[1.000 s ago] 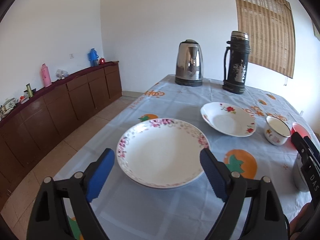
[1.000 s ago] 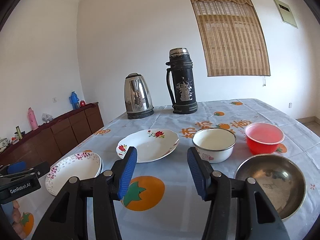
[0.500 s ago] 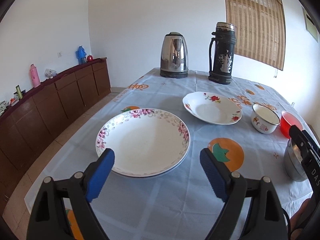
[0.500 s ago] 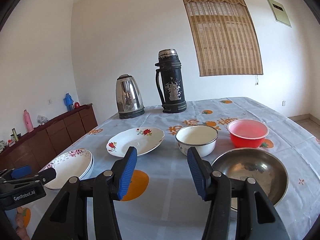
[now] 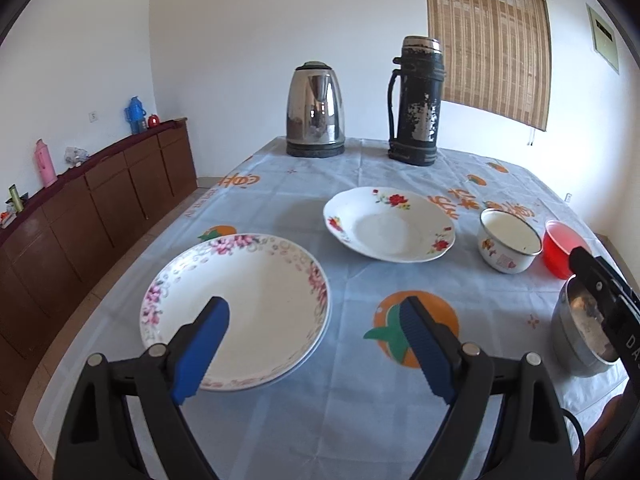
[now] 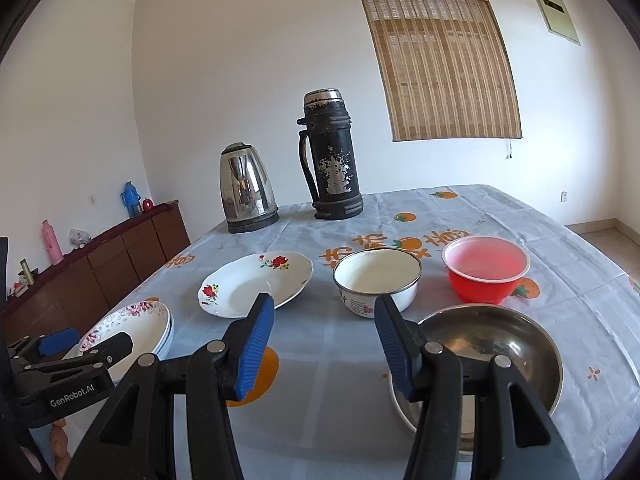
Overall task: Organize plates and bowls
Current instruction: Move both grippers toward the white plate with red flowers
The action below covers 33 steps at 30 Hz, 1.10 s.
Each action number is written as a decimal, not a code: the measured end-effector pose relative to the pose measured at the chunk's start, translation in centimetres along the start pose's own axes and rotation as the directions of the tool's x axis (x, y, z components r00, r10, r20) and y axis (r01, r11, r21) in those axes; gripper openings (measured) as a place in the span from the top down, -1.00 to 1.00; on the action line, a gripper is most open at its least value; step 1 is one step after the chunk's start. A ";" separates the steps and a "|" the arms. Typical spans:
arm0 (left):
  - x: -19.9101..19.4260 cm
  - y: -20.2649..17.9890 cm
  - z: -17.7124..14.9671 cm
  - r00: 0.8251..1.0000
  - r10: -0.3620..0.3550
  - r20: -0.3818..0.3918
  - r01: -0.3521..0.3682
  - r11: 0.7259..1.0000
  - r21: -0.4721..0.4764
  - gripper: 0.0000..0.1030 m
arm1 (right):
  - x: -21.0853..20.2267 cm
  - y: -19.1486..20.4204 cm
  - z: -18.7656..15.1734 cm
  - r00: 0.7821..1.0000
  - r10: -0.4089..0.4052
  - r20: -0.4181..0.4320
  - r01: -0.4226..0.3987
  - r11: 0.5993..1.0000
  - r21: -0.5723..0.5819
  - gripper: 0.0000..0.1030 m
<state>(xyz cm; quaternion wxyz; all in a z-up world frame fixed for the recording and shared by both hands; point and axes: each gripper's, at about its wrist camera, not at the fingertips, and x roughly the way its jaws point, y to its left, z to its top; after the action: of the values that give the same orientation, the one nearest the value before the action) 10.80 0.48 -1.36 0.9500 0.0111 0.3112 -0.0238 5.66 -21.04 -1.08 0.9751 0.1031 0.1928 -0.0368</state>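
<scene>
While nothing gripped yet: left gripper (image 5: 314,346) jaws wide apart, empty, hovering over near rim of pink-flowered plate (image 5: 236,308). Right gripper (image 6: 324,344) likewise gaping, empty, above cloth between rose plate (image 6: 256,282) and steel bowl (image 6: 492,354). Enamel bowl (image 6: 378,280) and red bowl (image 6: 486,268) just beyond. Probably best: approach low, pinch near rim, lift level, stack plates apart from bowls.

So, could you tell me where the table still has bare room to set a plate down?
Bare cloth lies between the pink-flowered plate and the steel bowl, in front of the rose plate. More lies between the kettle and that plate. The right side is crowded: white bowl, red bowl and steel bowl sit close together.
</scene>
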 end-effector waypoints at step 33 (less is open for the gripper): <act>6.8 -0.2 4.0 0.999 0.030 -0.035 -0.030 1.000 -0.005 -0.72 | 6.9 1.8 1.3 0.997 0.010 -0.076 -0.008 1.000 0.014 -0.07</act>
<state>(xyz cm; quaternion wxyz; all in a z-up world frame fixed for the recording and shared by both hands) 18.65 -0.11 -2.16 0.9447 0.0134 0.3275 -0.0086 12.72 -19.83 -2.21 0.9665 0.1120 0.2292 -0.0298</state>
